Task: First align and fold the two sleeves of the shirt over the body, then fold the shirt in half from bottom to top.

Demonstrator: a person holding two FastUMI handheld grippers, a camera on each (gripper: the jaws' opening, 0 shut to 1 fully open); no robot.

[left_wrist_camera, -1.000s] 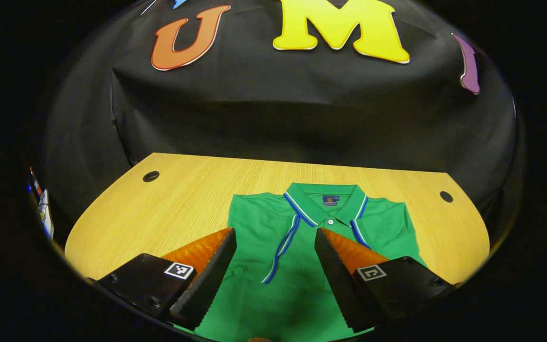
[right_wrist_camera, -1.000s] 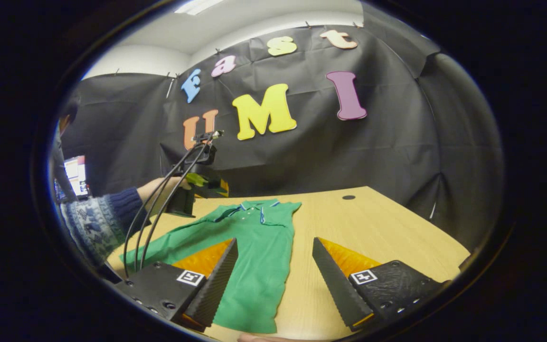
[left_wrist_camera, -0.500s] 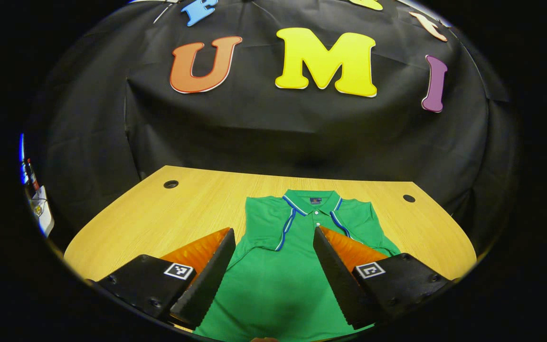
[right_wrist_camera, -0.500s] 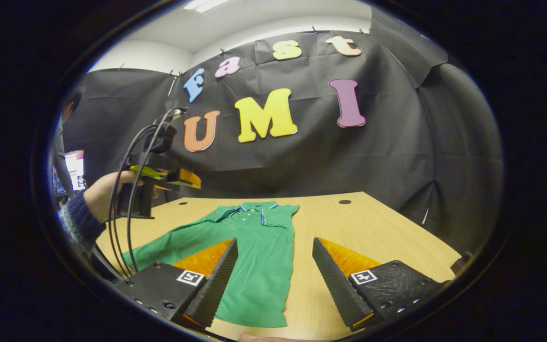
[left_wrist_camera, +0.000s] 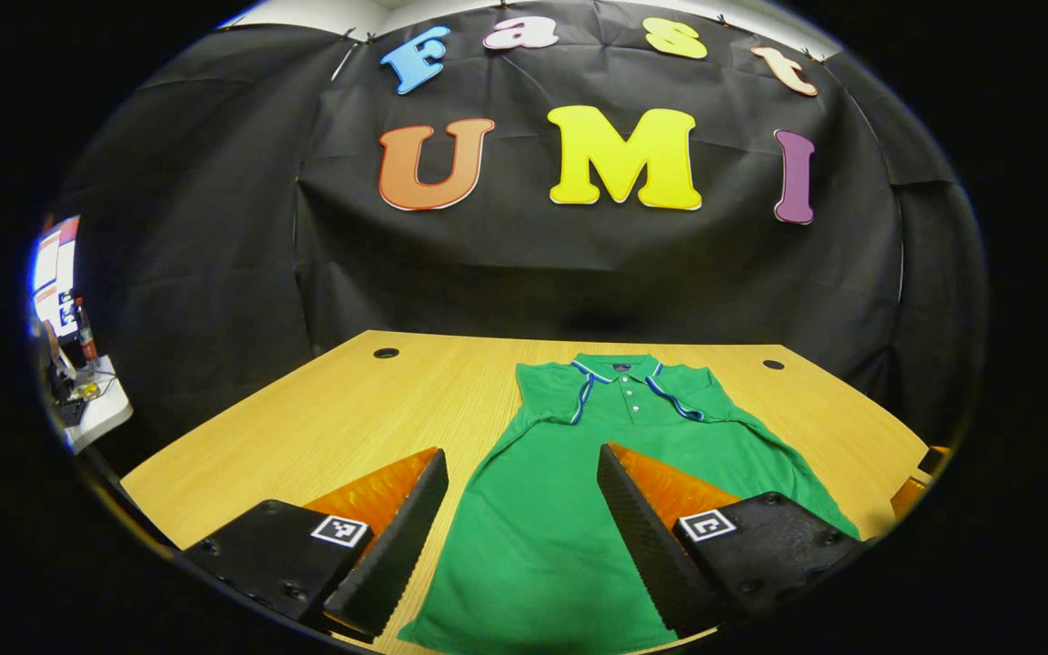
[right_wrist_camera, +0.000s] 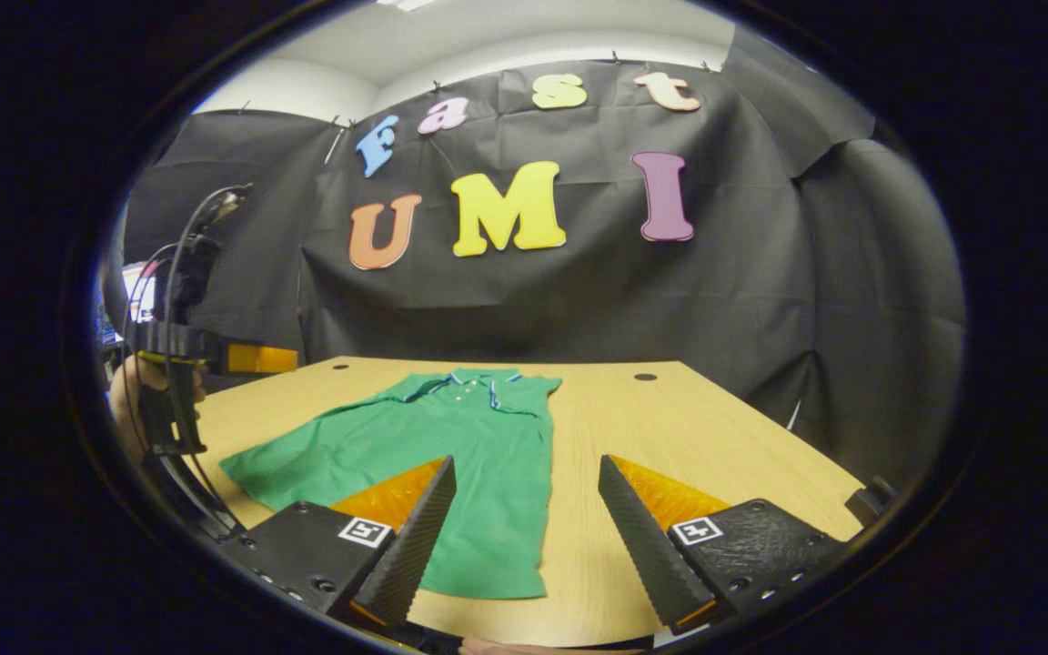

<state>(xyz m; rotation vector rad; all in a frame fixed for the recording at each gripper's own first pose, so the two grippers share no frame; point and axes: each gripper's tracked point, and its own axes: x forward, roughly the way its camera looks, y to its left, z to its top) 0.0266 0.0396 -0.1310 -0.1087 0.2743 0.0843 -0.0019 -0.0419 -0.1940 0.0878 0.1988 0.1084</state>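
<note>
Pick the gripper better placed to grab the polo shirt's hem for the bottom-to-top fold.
Right, probably. The right gripper is open, with the polo shirt's near hem corner between its fingers. The left gripper is held above the table's left side, off the hem.

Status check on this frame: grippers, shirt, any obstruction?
Left gripper open, above shirt. Right gripper open, holding nothing. Shirt flat on table, bottom fold not done. Nothing in the way.
</note>
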